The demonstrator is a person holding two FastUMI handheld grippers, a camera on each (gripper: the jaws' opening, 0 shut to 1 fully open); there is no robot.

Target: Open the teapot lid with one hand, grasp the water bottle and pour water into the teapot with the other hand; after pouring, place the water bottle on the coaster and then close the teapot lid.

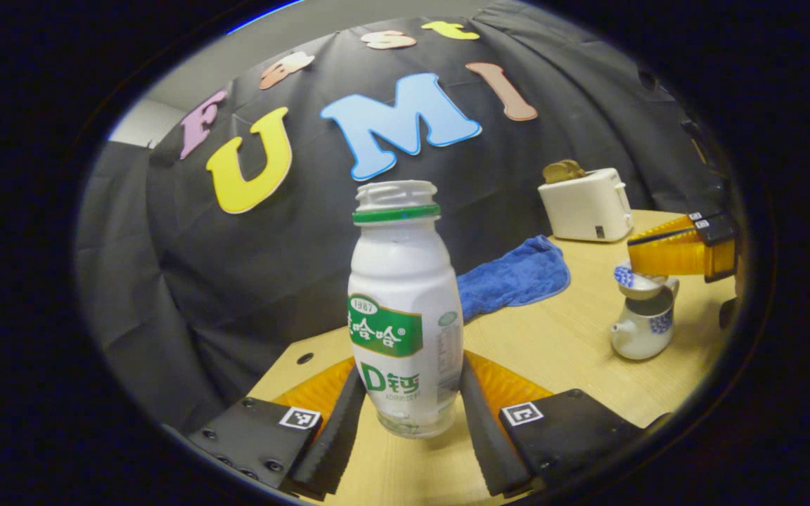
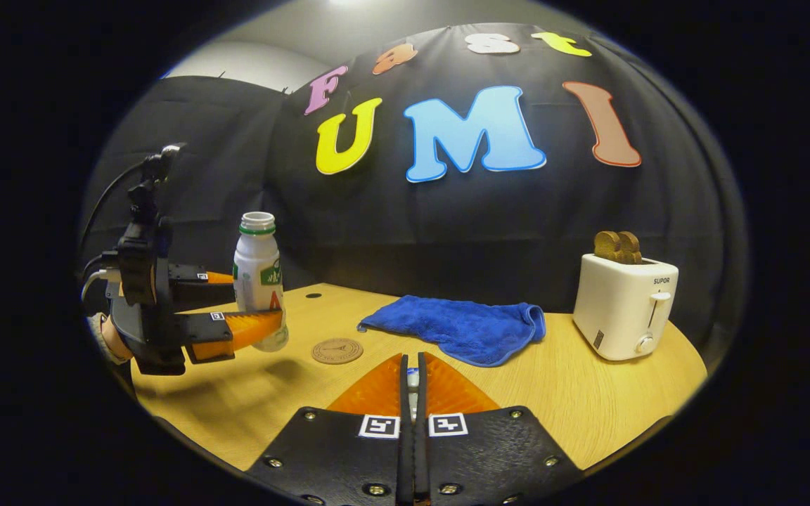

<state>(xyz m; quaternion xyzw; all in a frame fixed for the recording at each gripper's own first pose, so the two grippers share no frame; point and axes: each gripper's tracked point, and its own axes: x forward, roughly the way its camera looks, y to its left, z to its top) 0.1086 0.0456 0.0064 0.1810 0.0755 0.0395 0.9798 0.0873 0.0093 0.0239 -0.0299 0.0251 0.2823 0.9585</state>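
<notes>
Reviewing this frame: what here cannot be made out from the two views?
- Water level in the water bottle: left gripper view, opaque white wall and label hide it.
- Inside of the teapot: left gripper view, the lifted lid and the right gripper cover its mouth.
- Lid knob in the right gripper's own view: only a sliver shows between the closed fingers.
- Pattern on the coaster: right gripper view, too small.

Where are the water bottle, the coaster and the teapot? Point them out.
water bottle (image 1: 405,295): left gripper view, on its white body above the label.
coaster (image 2: 337,350): right gripper view, centre of the round disc.
teapot (image 1: 643,330): left gripper view, on its rounded belly.
</notes>
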